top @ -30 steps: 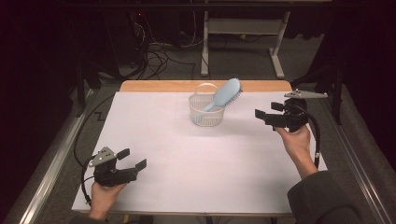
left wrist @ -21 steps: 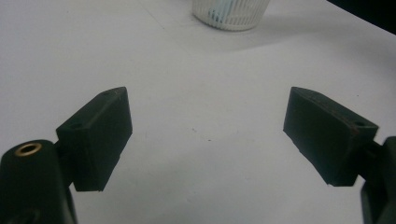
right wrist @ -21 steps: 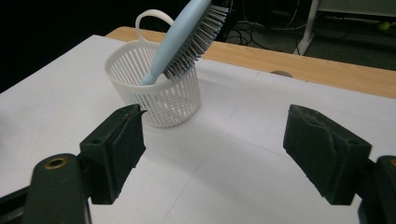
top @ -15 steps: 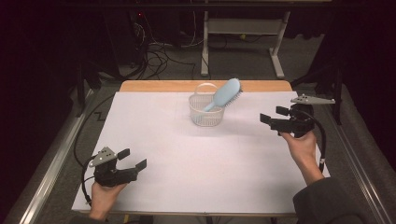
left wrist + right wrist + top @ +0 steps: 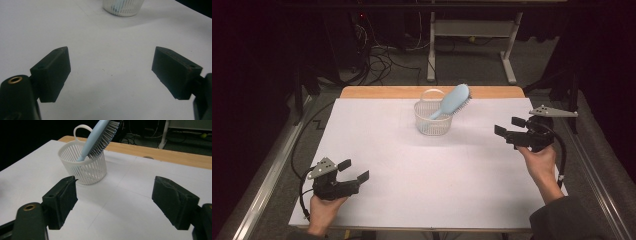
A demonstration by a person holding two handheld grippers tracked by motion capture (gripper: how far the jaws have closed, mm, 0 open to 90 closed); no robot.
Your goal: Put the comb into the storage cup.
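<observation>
A white slatted basket (image 5: 433, 119) stands near the far edge of the white worktop (image 5: 422, 175), with a pale blue hairbrush (image 5: 453, 100) leaning in it, bristled head tilted out over the rim. The right tongs (image 5: 507, 126) hover wide apart and empty near the right edge, well apart from the basket. The left tongs (image 5: 353, 170), also wide and empty, sit low near the front-left corner. Bare worktop lies between them.

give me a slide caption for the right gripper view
Open right gripper facing a white basket holding a blue hairbrush.
</observation>
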